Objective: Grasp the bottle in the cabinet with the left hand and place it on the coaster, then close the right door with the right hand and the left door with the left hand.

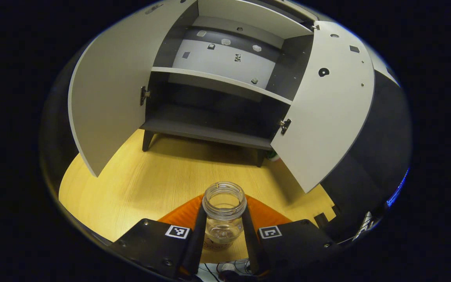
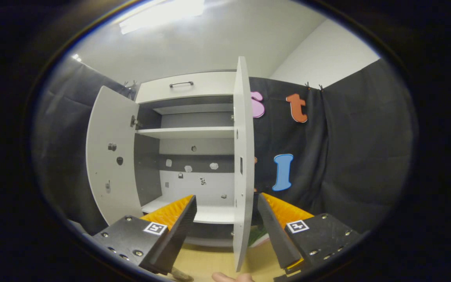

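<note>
A clear, lidless bottle (image 1: 224, 211) stands upright between the fingers of my left gripper (image 1: 224, 235), which press on its two sides over the wooden table (image 1: 139, 188). Through and under its base I see a pale flat piece with a reddish mark (image 1: 214, 246), perhaps the coaster; whether the bottle touches it I cannot tell. Ahead, the white cabinet (image 1: 225, 98) has both doors open, left door (image 1: 108, 105) and right door (image 1: 323, 113). My right gripper (image 2: 226, 199) is open, with the right door's edge (image 2: 243, 156) lined up between its fingers, farther off.
The cabinet's shelves (image 1: 217, 80) hold nothing. A small green object (image 1: 274, 156) lies on the table behind the right door's lower corner. A fingertip (image 2: 233, 277) shows at the bottom of the right gripper view. Black cloth hangs to the cabinet's right.
</note>
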Tool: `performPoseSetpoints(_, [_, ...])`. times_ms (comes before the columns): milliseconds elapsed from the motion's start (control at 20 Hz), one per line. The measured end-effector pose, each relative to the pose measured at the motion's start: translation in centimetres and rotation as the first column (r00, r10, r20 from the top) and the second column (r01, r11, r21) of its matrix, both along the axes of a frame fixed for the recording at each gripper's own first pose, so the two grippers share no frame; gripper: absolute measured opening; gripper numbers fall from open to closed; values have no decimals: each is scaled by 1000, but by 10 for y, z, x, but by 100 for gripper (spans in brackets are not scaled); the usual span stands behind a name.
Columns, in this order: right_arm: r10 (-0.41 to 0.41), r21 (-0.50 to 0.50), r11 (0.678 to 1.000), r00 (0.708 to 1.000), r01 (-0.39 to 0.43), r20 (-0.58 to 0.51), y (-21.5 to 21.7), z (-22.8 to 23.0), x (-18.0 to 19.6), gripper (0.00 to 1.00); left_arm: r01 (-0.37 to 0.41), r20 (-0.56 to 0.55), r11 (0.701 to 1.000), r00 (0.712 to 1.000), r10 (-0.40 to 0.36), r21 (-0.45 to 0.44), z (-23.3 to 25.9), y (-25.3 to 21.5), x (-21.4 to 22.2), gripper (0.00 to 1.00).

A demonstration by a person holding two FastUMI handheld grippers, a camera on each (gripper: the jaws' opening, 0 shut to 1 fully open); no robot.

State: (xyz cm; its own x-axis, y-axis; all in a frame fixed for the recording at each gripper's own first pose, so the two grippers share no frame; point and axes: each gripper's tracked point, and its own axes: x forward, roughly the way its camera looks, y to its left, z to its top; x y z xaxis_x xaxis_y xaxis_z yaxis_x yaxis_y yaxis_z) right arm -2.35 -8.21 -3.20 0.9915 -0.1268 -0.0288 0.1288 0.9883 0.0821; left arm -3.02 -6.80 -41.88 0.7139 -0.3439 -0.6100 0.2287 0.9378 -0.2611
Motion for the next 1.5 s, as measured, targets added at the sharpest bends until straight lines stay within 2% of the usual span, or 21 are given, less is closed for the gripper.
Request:
performPoseSetpoints(350, [-23, -15, 1000, 1000, 23, -5, -8, 0, -2, 95, 26, -15, 996, 1000, -25, 80, -28, -3, -15, 51])
performPoseSetpoints(400, [-26, -17, 1000, 1000, 26, -6, -10, 0, -2, 95, 26, 14, 996, 1000, -27, 81, -26, -6, -12, 51])
performPoseSetpoints(450, [-30, -18, 999, 1000, 30, -7, -11, -1, -2, 95, 26, 27, 996, 999, -28, 90, -24, -8, -12, 53])
performPoseSetpoints(500, [-31, -17, 999, 999, 31, -9, -12, -1, -2, 95, 35, 27, 995, 999, -38, 95, -26, -10, -14, 60])
performPoseSetpoints(550, [-32, -15, 999, 999, 31, -9, -12, -2, -2, 95, 46, 13, 994, 999, -48, 104, -30, -12, -17, 56])
performPoseSetpoints(600, [-30, -13, 999, 999, 30, -10, -12, -2, -2, 95, 55, 3, 992, 998, -56, 111, -32, -14, -19, 67])
performPoseSetpoints(650, [-29, -12, 1000, 1000, 29, -10, -13, -2, -1, 95, 63, 0, 991, 998, -63, 116, -32, -15, -22, 65])
performPoseSetpoints(850, [-23, -17, 1000, 1000, 23, -14, -12, -4, -2, 95, 90, 0, 987, 996, -91, 131, -33, -22, -26, 67])
performPoseSetpoints(1100, [-9, -12, 1000, 1000, 9, -23, -10, -9, -2, 95, 83, -2, 986, 997, -83, 142, -29, -20, -26, 69])
performPoseSetpoints(1150, [-7, -11, 1000, 1000, 7, -22, -10, -8, -3, 95, 82, 7, 986, 996, -84, 146, -26, -20, -25, 77])
performPoseSetpoints(1200, [-5, -7, 1000, 1000, 5, -21, -10, -8, -3, 95, 80, 17, 986, 996, -84, 149, -22, -19, -24, 75])
performPoseSetpoints(1250, [-2, -4, 1000, 1000, 2, -21, -10, -9, -3, 95, 78, 24, 986, 996, -82, 150, -19, -19, -22, 83])
performPoseSetpoints(1500, [14, 5, 1000, 1000, -14, -23, -7, -11, -4, 95, 61, 77, 987, 994, -74, 151, 10, -18, -17, 85])
